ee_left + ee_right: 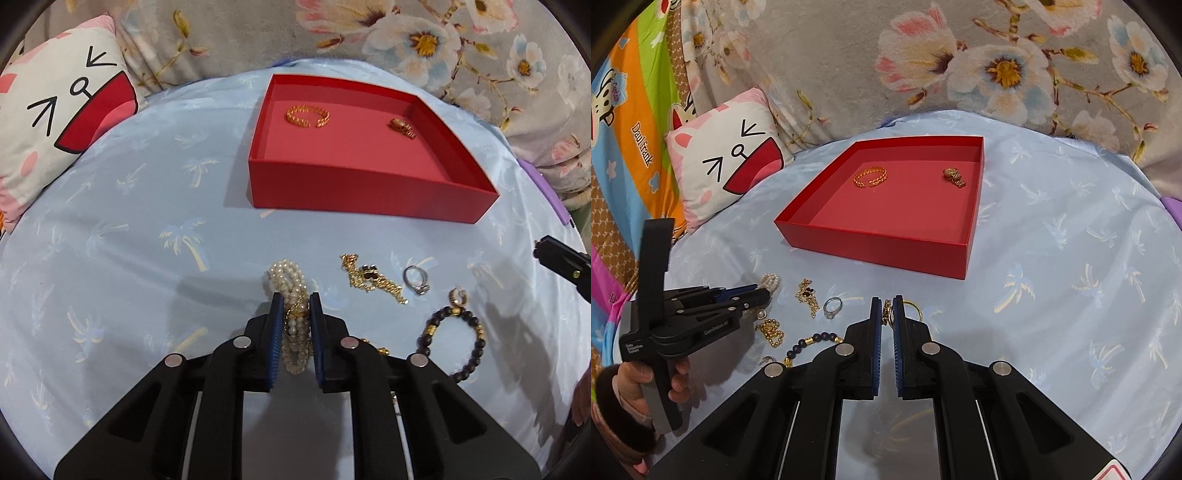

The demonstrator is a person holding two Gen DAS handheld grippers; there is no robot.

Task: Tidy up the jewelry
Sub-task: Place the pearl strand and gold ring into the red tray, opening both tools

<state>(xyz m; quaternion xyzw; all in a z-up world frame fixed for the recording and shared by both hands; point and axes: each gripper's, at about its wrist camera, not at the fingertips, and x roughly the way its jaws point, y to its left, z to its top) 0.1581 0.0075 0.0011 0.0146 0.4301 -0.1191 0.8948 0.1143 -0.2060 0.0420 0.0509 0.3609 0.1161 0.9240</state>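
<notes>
Left wrist view: a pale blue cloth (129,221) printed with palm trees covers the surface I work over. On it sits a shallow red tray (354,192), holding a gold chain bracelet (307,116) and a small gold watch (402,127). Nearer me lie a dark beaded bracelet (452,332), a gold chain (373,278) and a silver ring (416,278). My left gripper (296,308) is pinched narrowly on a pearl bracelet (291,295). In the right wrist view, my right gripper (885,308) is clamped on a gold hoop piece (911,308).
</notes>
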